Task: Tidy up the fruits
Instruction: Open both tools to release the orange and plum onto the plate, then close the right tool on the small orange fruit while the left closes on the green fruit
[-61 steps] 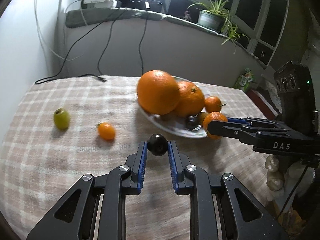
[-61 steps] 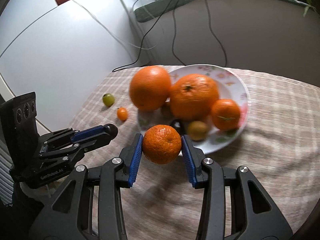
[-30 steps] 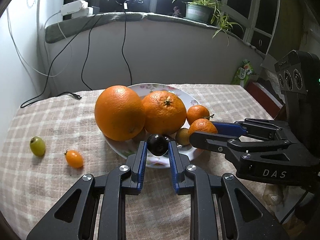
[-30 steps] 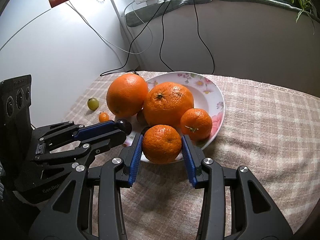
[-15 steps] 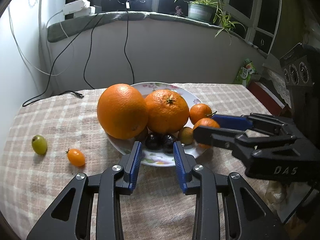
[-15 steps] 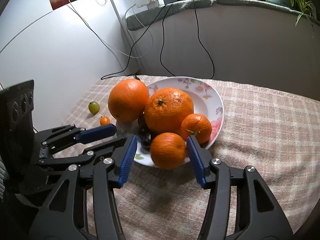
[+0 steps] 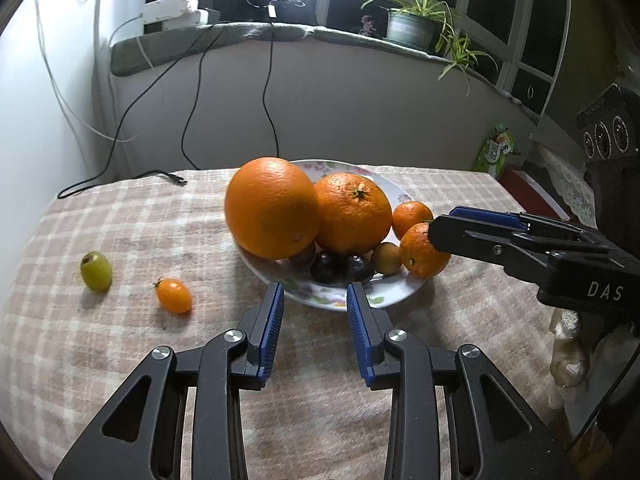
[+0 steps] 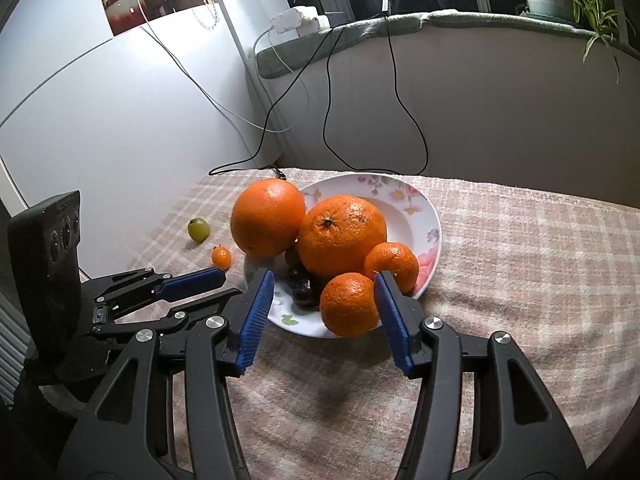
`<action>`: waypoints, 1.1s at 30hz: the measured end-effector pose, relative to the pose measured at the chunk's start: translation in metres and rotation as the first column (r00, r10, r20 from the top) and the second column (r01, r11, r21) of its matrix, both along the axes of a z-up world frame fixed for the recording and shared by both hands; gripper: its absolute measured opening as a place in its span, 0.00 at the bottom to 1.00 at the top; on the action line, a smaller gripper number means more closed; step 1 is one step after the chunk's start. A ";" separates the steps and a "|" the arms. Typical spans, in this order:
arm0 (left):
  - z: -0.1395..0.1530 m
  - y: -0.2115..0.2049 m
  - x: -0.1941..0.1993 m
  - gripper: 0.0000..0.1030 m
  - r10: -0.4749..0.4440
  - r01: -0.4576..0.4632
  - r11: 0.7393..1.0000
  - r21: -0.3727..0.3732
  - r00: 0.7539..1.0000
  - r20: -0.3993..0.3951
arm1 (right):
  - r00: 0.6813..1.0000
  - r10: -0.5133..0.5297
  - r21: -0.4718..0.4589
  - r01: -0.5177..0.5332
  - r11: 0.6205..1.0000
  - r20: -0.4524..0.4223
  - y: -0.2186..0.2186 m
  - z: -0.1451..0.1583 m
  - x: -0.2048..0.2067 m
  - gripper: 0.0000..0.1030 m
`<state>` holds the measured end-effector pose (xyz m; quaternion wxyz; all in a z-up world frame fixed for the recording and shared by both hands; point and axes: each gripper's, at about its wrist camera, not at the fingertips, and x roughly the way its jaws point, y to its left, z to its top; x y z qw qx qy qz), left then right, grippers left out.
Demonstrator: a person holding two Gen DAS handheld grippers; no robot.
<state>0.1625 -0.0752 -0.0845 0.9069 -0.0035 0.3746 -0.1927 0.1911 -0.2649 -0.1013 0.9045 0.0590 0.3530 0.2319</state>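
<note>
A flowered white plate (image 7: 384,185) (image 8: 404,216) holds two big oranges (image 7: 272,208) (image 8: 342,236), two mandarins and small fruits. My left gripper (image 7: 314,296) (image 8: 230,285) stands open just before the plate's near rim, nothing between its pads. Two dark round fruits (image 7: 326,266) lie on the plate right ahead of it. My right gripper (image 8: 323,284) (image 7: 440,224) is open too. A mandarin (image 8: 348,304) (image 7: 422,250) rests on the plate's front rim between its pads, with a wide gap on the left side. A green grape (image 7: 96,271) (image 8: 199,229) and an orange cherry tomato (image 7: 174,295) (image 8: 221,257) lie on the cloth, left of the plate.
The table wears a pink checked cloth (image 7: 140,232). A black cable end (image 7: 176,178) lies at its far left. Behind stand a grey wall, a ledge with a power strip (image 7: 172,10) and a potted plant (image 7: 412,28). A white cabinet (image 8: 100,120) borders the left.
Both grippers have opened. The dark fruit left my left gripper and lies on the plate beside another. The mandarin left my right gripper and rests on the rim. Both grippers drew back a little.
</note>
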 end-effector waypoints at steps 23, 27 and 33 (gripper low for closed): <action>0.004 0.078 -0.028 0.48 0.124 -0.124 0.992 -0.032 0.992 -0.002 | 0.993 0.106 -0.092 -0.101 0.991 0.056 0.062 0.007 -0.029 0.75; 0.007 0.082 -0.033 0.52 0.137 -0.137 0.990 -0.027 0.990 0.010 | 0.990 0.124 -0.129 -0.114 0.985 0.072 0.073 0.007 -0.035 0.82; 0.010 0.087 -0.039 0.58 0.152 -0.152 0.988 -0.012 0.988 0.031 | 0.985 0.145 -0.206 -0.123 0.971 0.096 0.090 0.006 -0.043 0.93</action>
